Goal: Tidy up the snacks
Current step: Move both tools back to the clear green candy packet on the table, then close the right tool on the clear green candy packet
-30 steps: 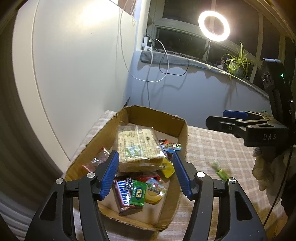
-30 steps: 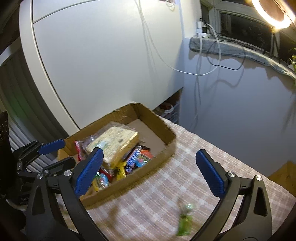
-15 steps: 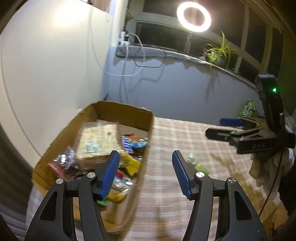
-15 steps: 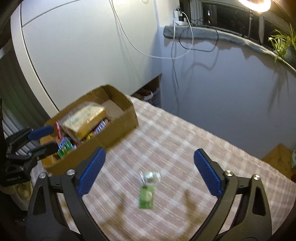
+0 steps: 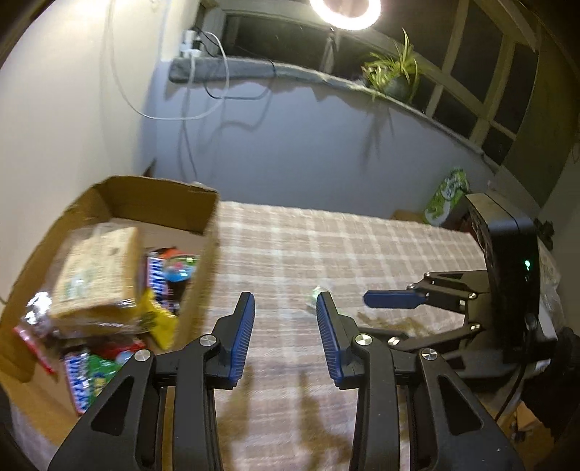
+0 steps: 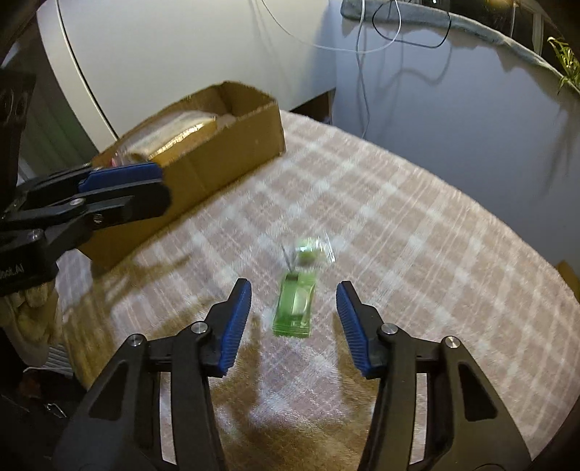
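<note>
Both grippers have swung away from the cardboard box (image 5: 119,203) toward the open checked cloth of the desk (image 6: 417,224), and both have narrowed their fingers. A second ago the left gripper (image 5: 284,308) hung over the box with its fingers wide; now the box sits off to its left and its fingers are closing on nothing, only cloth between them. The right gripper (image 6: 293,295) was spread wide with the green snack packet (image 6: 295,300) low in its view; now the packet lies flat on the desk directly between its blue fingers (image 6: 237,319), which are closing but stand clear of the packet on both sides.

One packet lies loose on the desk, near the box but apart from it. One box stands at the desk's edge, holding one large pale wrapped pack (image 5: 94,268) on top of several smaller bars and packets, too blurred to count exactly. One ring light (image 5: 344,11) and one potted plant (image 5: 393,72) sit by the window.
</note>
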A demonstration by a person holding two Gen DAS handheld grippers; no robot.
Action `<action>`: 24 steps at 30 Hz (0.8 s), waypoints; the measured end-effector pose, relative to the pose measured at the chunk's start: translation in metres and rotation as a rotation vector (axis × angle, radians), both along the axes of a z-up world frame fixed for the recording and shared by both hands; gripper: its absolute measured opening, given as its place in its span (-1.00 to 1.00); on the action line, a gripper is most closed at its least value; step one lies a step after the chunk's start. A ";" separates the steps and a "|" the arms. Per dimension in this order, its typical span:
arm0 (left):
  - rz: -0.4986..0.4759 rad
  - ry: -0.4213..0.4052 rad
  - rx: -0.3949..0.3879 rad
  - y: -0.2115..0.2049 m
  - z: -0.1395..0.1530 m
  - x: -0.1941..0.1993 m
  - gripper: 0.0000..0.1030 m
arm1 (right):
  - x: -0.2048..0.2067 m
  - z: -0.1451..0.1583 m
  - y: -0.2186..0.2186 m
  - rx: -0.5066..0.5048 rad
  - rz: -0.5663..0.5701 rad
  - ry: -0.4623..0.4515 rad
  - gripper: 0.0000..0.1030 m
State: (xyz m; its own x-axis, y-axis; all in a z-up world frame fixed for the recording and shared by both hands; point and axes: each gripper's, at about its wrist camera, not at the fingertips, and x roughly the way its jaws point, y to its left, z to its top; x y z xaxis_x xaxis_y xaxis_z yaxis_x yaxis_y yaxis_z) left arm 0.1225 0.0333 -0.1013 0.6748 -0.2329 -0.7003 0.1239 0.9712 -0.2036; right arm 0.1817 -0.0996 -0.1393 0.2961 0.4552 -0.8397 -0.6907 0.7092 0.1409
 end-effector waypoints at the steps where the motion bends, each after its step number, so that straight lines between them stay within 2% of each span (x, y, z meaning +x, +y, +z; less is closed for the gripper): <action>1: -0.011 0.014 0.006 -0.006 -0.005 0.006 -0.34 | 0.000 -0.003 0.000 -0.005 -0.002 0.001 -0.09; 4: -0.035 0.042 0.029 -0.017 -0.016 0.016 -0.46 | 0.001 -0.011 0.003 -0.019 -0.001 0.010 -0.19; 16: -0.117 0.158 0.025 -0.041 -0.048 0.057 -0.47 | 0.003 -0.021 0.007 -0.032 0.006 0.003 -0.38; 20: -0.135 0.173 0.040 -0.047 -0.053 0.065 -0.47 | 0.002 -0.021 0.006 -0.040 0.015 -0.009 -0.45; 24: -0.163 0.165 0.089 -0.059 -0.056 0.069 -0.47 | 0.000 -0.021 0.009 -0.063 0.025 -0.025 -0.45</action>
State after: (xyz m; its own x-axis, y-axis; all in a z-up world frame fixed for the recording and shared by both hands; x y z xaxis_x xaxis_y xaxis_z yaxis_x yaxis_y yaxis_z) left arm 0.1920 -0.0261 -0.1574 0.5086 -0.2620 -0.8202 0.2526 0.9561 -0.1489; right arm 0.1815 -0.0904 -0.1607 0.3065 0.4095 -0.8593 -0.7109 0.6988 0.0795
